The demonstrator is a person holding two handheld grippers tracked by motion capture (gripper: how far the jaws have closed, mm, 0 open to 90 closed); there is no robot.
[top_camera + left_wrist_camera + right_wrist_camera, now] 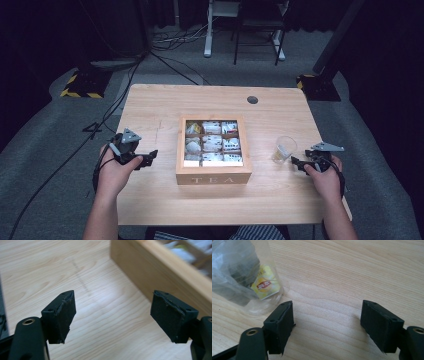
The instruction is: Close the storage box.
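Pale wooden table [150, 107] carries a clear plastic cup [284, 149] holding a yellow-tagged tea bag [265, 286], whose label reads in the right gripper view, just ahead of the released right gripper [328, 326]. High view shows the square wooden compartmented tea box [213, 149] mid-table; the left gripper [112, 317], jaws spread, sits beside its wall.

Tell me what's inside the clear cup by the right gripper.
The clear cup holds a tea bag with a yellow tag; its contents are hidden by the crumpled wrapper.

Left gripper [148, 157] agape, right gripper [295, 162] agape
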